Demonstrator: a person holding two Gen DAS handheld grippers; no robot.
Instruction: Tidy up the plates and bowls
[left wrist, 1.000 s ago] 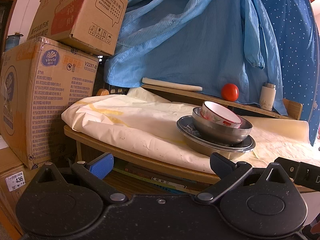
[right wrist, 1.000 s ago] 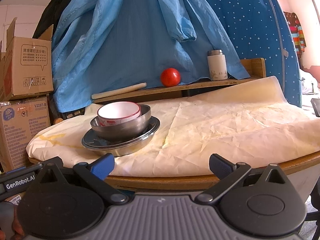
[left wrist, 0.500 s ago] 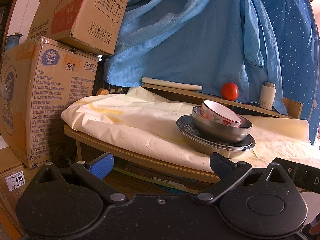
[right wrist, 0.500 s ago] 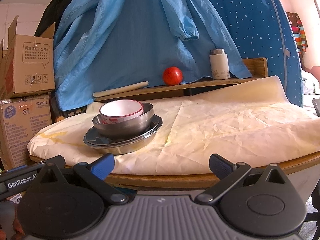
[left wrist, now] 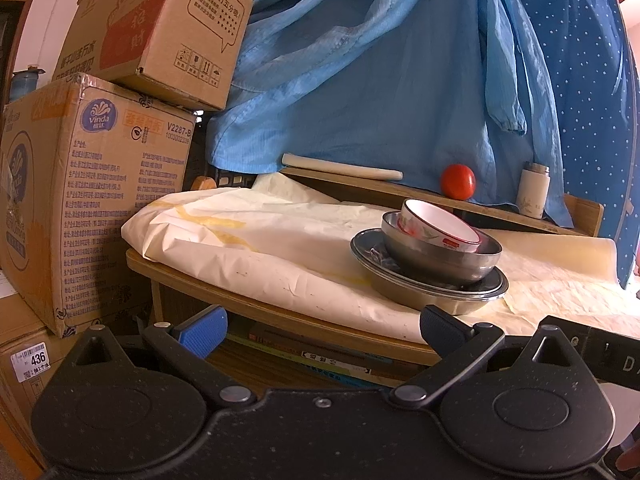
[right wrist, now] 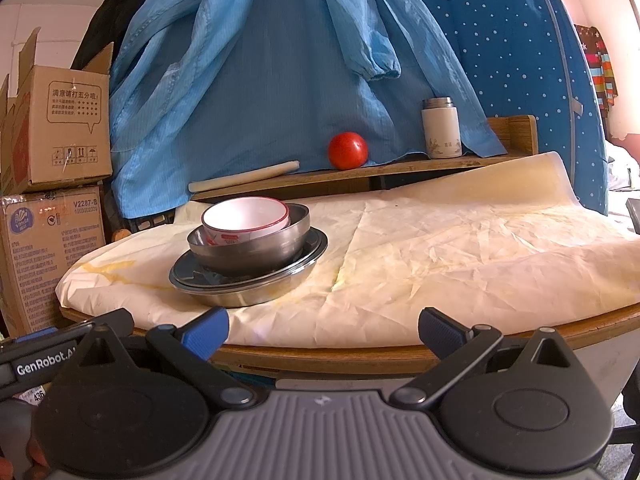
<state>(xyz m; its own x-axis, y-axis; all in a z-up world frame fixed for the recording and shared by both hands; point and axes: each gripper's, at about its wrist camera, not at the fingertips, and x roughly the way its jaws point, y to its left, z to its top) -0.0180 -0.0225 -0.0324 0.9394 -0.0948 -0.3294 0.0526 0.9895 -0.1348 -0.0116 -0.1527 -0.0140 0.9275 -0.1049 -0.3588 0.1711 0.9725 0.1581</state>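
Wooden table (right wrist: 360, 354) with curved front edge, covered by creased cream paper sheet (right wrist: 460, 248) bearing yellow stains. Raised wooden shelf (right wrist: 400, 168) at rear, carrying red tomato (right wrist: 347, 150), white flask with metal cap (right wrist: 440, 128) and pale rolled sheet (right wrist: 244, 176). Light-blue garment (right wrist: 280, 60) and dotted blue fabric (right wrist: 520, 40) hanging behind. Stacked cardboard boxes (left wrist: 96, 184) at left; books, probably, under the tabletop (left wrist: 320, 356).

Dish stack on left part of sheet, near front edge: shallow steel plate (right wrist: 248, 284) at bottom, brushed steel bowl (right wrist: 250, 250) nested on it, white bowl with red rim (right wrist: 245, 218) seated tilted inside.

Left gripper (left wrist: 322, 322) and right gripper (right wrist: 323, 324): jaws spread wide, nothing between blue ribbed pads (right wrist: 206, 330), both short of the table edge, clear of the stack
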